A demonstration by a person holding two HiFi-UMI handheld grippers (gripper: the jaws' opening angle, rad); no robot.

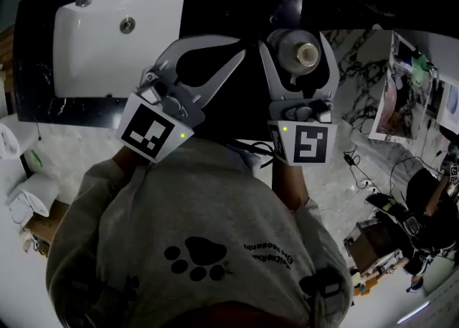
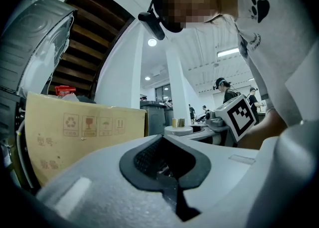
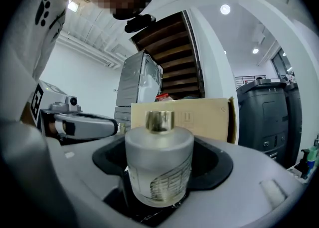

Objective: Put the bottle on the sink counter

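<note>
- Sink counter: dark, with white basin set in, upper left.
- Left gripper: jaws closed together, nothing between them; held level, just right of the basin.
- Right gripper: held level, jaws wide and clamped on the frosted bottle, which is upright, gold cap up, near the counter's right end.
- Task status: bottle in grasp, not yet set down. Lowering and release judged outstanding.

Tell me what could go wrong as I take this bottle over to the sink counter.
1. The right gripper holds the bottle by its smooth frosted body; it might slip or tilt on landing.
2. The empty left gripper sits between bottle and basin; they could knock together.
3. The basin is set into the dark counter; a placement near its rim may tip the bottle in.
</note>
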